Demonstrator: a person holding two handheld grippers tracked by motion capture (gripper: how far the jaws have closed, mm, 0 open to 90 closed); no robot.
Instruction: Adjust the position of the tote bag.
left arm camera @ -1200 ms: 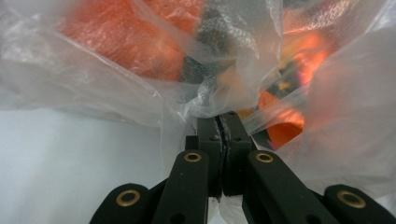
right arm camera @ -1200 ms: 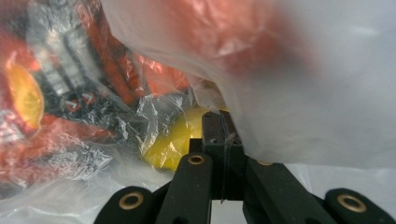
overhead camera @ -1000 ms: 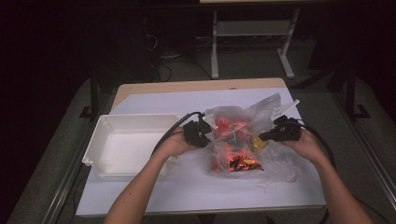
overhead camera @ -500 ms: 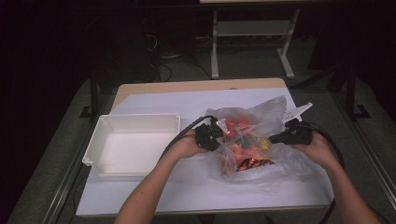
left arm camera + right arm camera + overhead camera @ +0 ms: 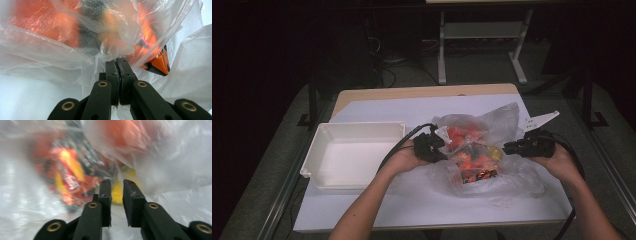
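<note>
Two tools work one clear plastic bag (image 5: 484,150) of orange and red snack packets (image 5: 472,167), which lies right of centre on the white sheet (image 5: 412,205) covering the tabletop.

Left tool (image 5: 438,150): jaws pressed together, pinching a fold of the bag's film at its left edge; in the left gripper view the film is trapped between the two black pads (image 5: 111,72). Judged purpose: to anchor that side so the bag cannot slide while the other side is worked.

Right tool (image 5: 508,148): at the bag's right edge, jaws slightly spread and just opened further. In the right gripper view a narrow gap stands between them and no film is seen in it, with blurred packets behind. Judged purpose: letting go of the film, or resetting for a fresh hold on the right side of the bag's mouth.

White tray (image 5: 354,155): empty, near the left edge of the tabletop, just beside the left hand (image 5: 404,159). Judged purpose: to receive the packets once the bag is open.

Packets: all inside the bag, none in the tray. Emptying not yet begun.

Risk noted: thin film may tear at the pinched fold.
</note>
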